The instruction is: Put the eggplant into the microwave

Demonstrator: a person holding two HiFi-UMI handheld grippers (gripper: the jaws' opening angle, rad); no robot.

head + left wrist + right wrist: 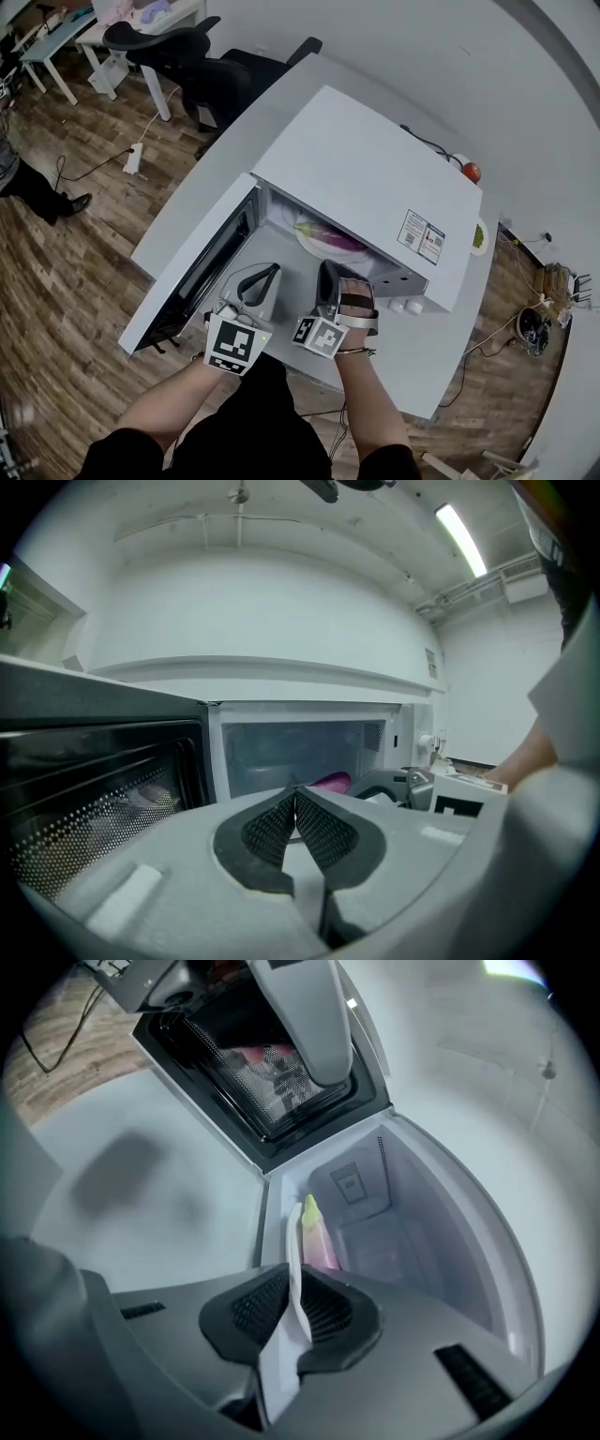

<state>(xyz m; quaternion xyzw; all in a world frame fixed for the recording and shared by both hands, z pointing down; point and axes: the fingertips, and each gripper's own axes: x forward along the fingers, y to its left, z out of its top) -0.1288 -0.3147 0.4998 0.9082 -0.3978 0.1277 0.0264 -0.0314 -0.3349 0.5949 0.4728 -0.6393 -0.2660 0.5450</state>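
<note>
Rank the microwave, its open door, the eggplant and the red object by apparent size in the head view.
Largest to smallest:
1. microwave
2. door
3. eggplant, partly hidden inside
4. red object

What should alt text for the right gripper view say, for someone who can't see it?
The right gripper is shut on the rim of a thin white plate, seen edge-on, which carries a purple eggplant with a pale green stem inside the white microwave. The microwave's dark-windowed door stands open at upper left.
</note>
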